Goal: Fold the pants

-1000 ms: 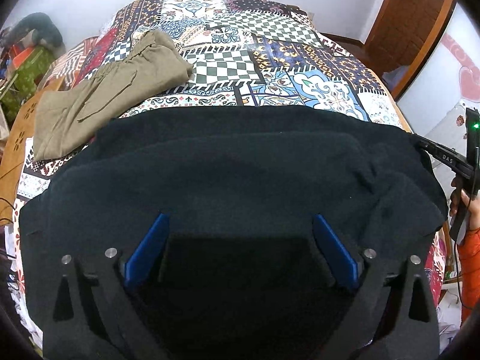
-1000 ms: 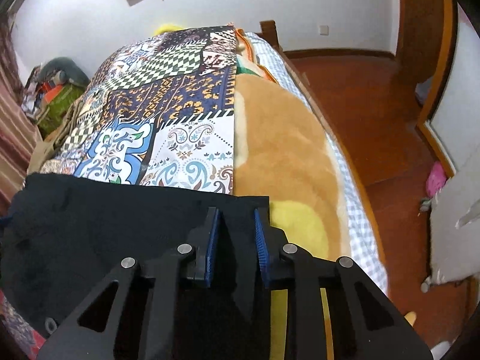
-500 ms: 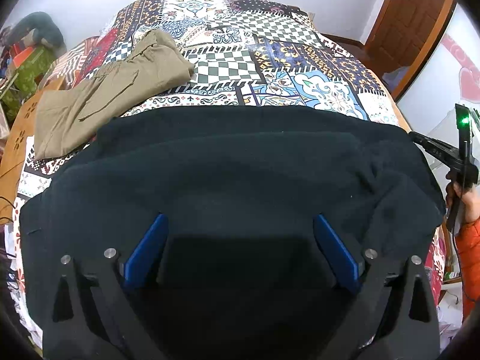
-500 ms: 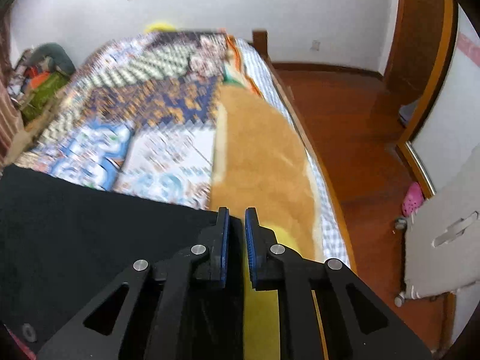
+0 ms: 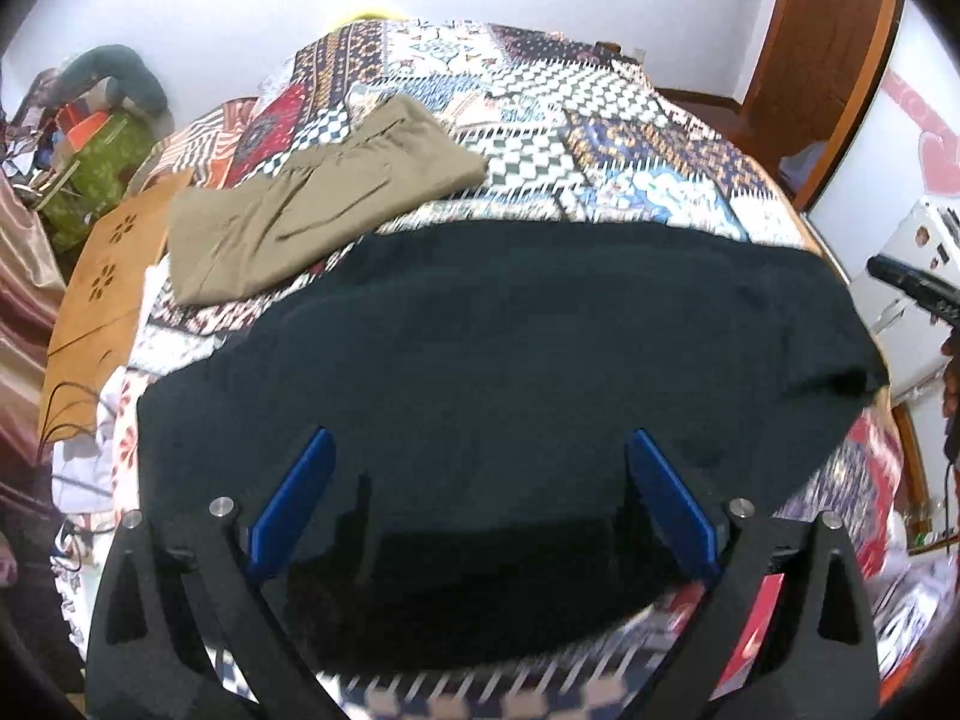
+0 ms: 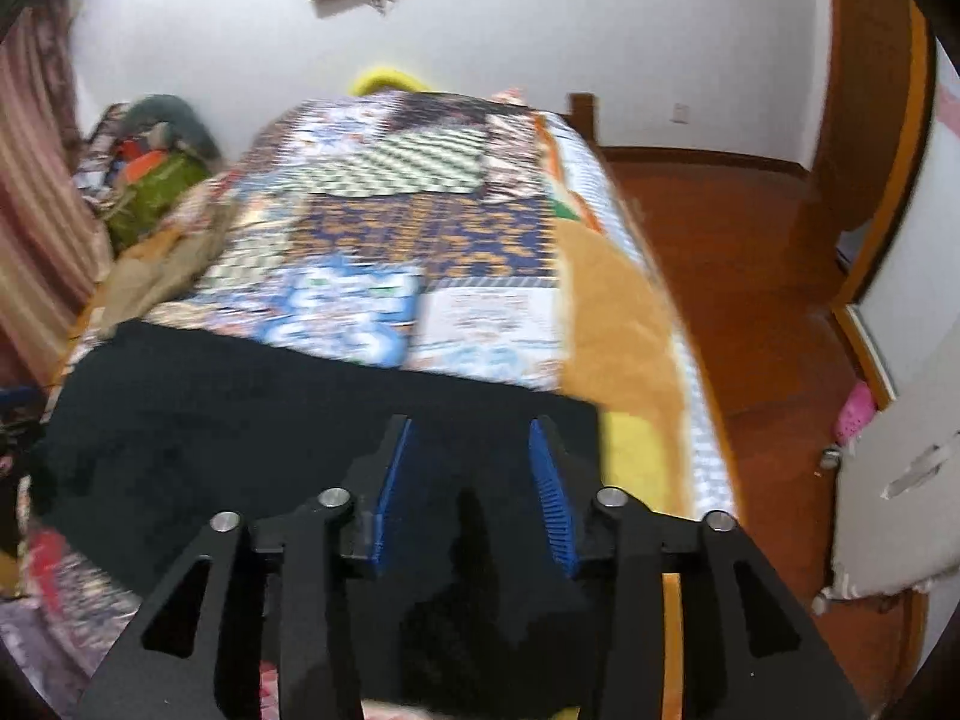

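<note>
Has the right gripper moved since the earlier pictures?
Yes. The right gripper has lifted and pulled back: more wooden floor and bed show. Its jaws are opening, above the black pants.

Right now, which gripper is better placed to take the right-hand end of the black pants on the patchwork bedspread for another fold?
Probably the right gripper: its jaws are opening just above that end of the black pants, near the corner. The left gripper hangs wide open over the middle.
</note>
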`<state>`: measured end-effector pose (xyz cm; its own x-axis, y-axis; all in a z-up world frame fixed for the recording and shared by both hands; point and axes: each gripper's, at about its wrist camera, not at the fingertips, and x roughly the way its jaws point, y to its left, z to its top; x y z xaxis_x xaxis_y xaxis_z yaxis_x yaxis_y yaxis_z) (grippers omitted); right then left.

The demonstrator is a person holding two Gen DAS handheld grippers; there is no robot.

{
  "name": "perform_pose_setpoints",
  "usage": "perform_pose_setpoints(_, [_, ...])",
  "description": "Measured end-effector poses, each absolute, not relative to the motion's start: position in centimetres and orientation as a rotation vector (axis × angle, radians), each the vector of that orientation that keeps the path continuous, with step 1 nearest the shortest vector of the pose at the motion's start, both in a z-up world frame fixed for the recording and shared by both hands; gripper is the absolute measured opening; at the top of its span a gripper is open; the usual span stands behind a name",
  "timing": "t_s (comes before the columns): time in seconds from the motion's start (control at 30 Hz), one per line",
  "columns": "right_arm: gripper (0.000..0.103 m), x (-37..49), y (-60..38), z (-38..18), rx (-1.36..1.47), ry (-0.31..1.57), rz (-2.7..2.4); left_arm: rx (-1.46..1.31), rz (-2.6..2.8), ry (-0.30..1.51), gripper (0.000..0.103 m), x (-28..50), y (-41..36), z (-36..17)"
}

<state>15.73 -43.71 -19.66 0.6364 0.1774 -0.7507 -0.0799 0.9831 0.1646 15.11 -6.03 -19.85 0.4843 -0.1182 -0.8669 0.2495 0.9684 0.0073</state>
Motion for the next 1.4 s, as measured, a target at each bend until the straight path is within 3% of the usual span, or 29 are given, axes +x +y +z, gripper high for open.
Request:
perform_pose_setpoints(0.43, [0.050, 10.5, -34.5, -20.2, 0.102, 0.930, 0.354, 0.111, -0.213, 1.042, 0.099, 12.8, -3.7, -22.7])
perform_pose_setpoints(0.83, [0.048, 12.0, -32.8, -22.3, 0.089, 0.932, 0.345, 0.044, -0.268, 1.020, 0.043, 13.7, -4.4, -22.8])
perform_pose_setpoints(0.9, [0.027, 12.2, -32.5, -22.1, 0.091, 0.909, 0.364, 0.062, -0.278, 1.010, 0.034, 13.7, -4.7, -22.6])
perform_pose_setpoints(0.97, [0.021, 12.1, -32.4, -21.9, 0.095, 0.894, 0.382, 0.066, -0.291, 1.003, 0.022, 13.7, -5.0, -22.4])
perform_pose_setpoints(1.17, [0.012, 11.6, -32.3, -21.0, 0.101, 0.863, 0.402, 0.063, -0.305, 0.987, 0.010, 13.2, -4.9, -21.4])
perform_pose_setpoints(1.4, [0.011, 10.2, -32.4, -20.4, 0.075, 0.850, 0.394, 0.084, -0.320, 0.958, 0.008, 11.1, -4.9, -20.1])
